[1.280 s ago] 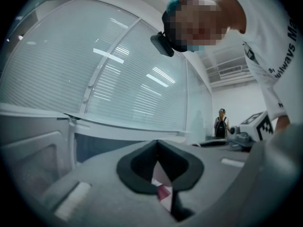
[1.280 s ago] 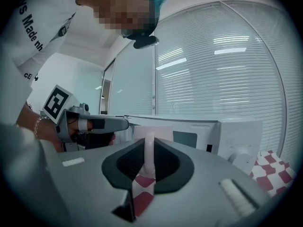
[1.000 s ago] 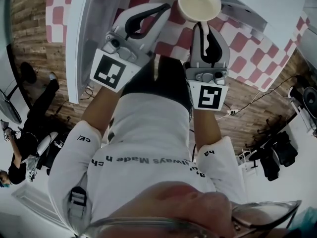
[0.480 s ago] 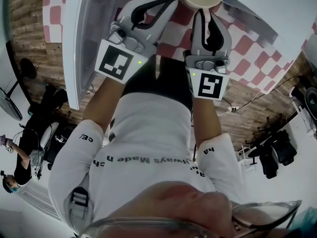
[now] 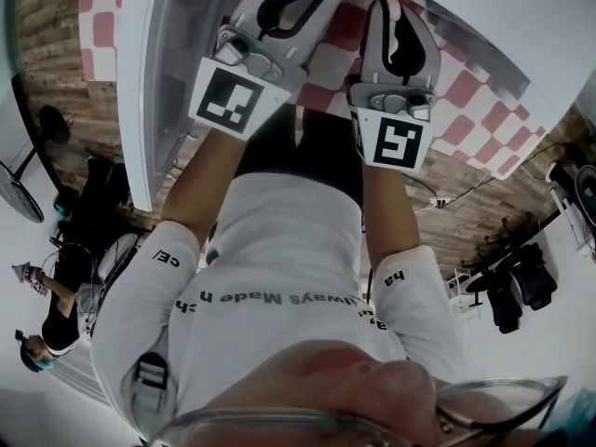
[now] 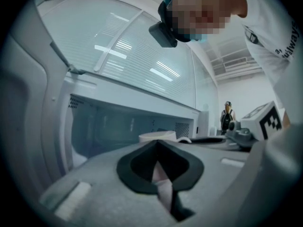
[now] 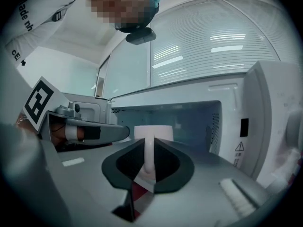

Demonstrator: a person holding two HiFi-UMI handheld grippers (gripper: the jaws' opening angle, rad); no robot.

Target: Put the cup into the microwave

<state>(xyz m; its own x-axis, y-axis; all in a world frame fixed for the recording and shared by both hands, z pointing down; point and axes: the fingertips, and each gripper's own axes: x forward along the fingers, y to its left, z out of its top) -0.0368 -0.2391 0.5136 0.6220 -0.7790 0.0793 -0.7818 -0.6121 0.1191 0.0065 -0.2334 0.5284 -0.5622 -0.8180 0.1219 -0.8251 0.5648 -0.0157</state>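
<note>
Wood-plank floor point(image 5: 51, 73) shows beside a red-and-white checked cloth point(image 5: 484, 96); black chairs point(image 5: 507, 291) stand at the right (a cable point(image 5: 470, 186) trails nearby). Slatted blinds point(image 6: 123, 51) catch pale light.

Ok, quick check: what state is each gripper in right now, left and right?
Left gripper: jaws shut, nothing between them.
Right gripper: jaws shut on the handle of the cup.

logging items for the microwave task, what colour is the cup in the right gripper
White, plain with no pattern; the cup shows best in the right gripper view.
</note>
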